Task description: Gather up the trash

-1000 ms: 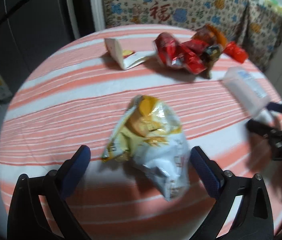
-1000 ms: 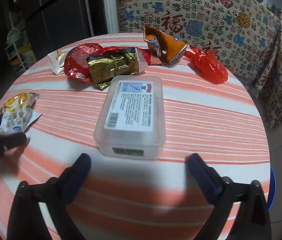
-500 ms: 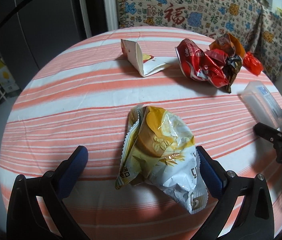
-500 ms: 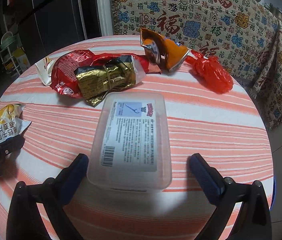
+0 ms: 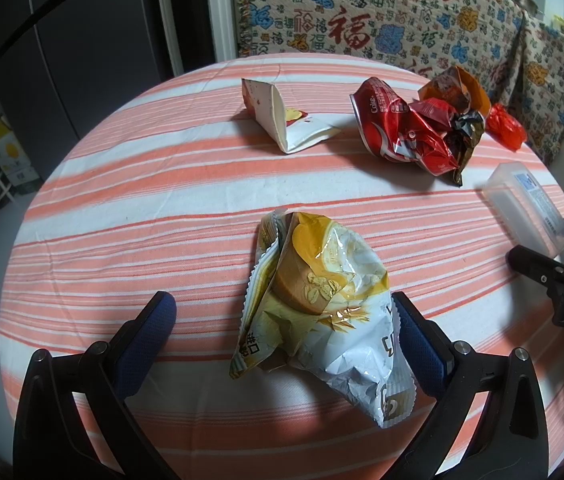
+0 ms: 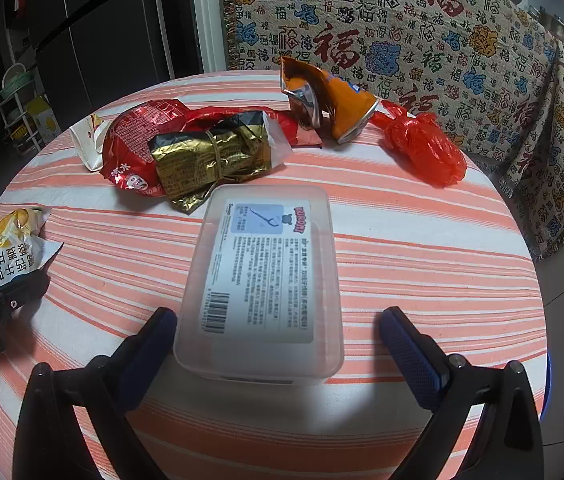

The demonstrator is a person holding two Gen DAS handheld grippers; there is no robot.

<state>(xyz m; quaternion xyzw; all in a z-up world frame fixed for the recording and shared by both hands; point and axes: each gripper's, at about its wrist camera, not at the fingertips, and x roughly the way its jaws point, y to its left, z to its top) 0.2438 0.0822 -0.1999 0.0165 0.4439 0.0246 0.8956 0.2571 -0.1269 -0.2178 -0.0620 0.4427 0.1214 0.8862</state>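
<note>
Approach step: left gripper (image 5: 282, 320) wide around crumpled yellow-white foil snack bag (image 5: 322, 312), right gripper (image 6: 277, 332) wide around clear plastic lidded box (image 6: 261, 288); next, both likely need closing.

Left half of table (image 5: 121, 216) bare, free passage. Wrapper pile (image 5: 414, 128) & carton (image 5: 282, 120) block upper centre/right. Clear box (image 6: 261, 288) fills frame centre btw right jaws; snack bag (image 5: 322, 312) fills lower centre, left-wrist view.
</note>
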